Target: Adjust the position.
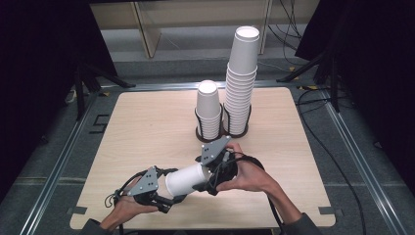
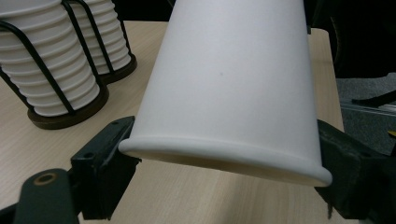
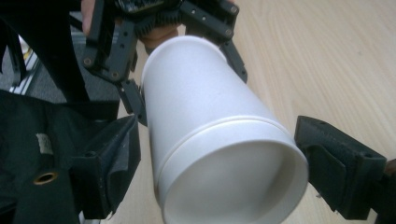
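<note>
A white paper cup (image 1: 186,178) lies on its side above the front of the wooden table (image 1: 147,122), held between both grippers. My left gripper (image 1: 169,192) is shut on its rim end; in the left gripper view the two black jaws press the rim of the cup (image 2: 224,93) from both sides, around the left gripper (image 2: 224,158). My right gripper (image 1: 209,180) holds the base end. In the right gripper view its jaws sit against either side of the cup (image 3: 210,121), around the right gripper (image 3: 224,154), with the left gripper's fingers (image 3: 133,100) at the far end.
Two stacks of white cups stand in black wire holders at mid-table: a short stack (image 1: 209,110) and a tall stack (image 1: 241,83) to its right. Both also show in the left gripper view (image 2: 56,70). Cables and dark stands lie beyond the table's edges.
</note>
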Action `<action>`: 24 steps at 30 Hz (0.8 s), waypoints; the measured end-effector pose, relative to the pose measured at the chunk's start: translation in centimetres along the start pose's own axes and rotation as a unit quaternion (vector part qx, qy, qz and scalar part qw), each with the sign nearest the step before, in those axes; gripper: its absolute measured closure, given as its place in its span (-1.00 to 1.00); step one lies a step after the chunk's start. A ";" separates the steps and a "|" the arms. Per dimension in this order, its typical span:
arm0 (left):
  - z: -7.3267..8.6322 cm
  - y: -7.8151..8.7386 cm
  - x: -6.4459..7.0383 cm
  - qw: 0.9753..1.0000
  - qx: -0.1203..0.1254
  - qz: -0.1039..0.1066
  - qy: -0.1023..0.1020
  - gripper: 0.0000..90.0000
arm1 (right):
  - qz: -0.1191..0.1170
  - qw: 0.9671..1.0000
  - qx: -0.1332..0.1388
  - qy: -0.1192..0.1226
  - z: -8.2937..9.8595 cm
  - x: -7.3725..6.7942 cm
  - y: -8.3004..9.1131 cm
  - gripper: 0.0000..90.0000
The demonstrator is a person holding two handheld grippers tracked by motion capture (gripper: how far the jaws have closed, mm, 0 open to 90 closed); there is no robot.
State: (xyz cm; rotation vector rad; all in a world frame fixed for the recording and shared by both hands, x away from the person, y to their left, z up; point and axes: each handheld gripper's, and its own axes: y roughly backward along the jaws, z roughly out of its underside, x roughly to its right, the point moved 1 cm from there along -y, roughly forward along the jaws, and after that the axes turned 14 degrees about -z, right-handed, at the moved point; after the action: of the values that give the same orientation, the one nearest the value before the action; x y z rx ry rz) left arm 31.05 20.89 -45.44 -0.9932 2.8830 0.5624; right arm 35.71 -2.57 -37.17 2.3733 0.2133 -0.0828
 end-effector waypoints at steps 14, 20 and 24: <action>0.0 0.2 0.1 1.000 -0.004 0.013 -0.007 -0.68 | -0.040 0.999 -0.021 -0.004 0.8 0.3 -0.9 -0.48; 0.0 0.2 -0.1 1.000 0.011 0.026 0.011 -0.74 | -0.057 0.998 0.002 -0.002 0.9 0.3 -0.5 -0.45; 0.1 0.3 -0.2 0.999 0.020 0.031 0.018 -0.79 | -0.062 0.998 0.013 0.004 0.9 0.3 -0.2 -0.44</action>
State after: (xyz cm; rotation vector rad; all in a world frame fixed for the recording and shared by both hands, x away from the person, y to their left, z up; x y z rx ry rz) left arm 31.04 21.26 -45.41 -0.9207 2.9541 0.4934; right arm 35.94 -2.99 -38.02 2.3840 0.3649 -0.1363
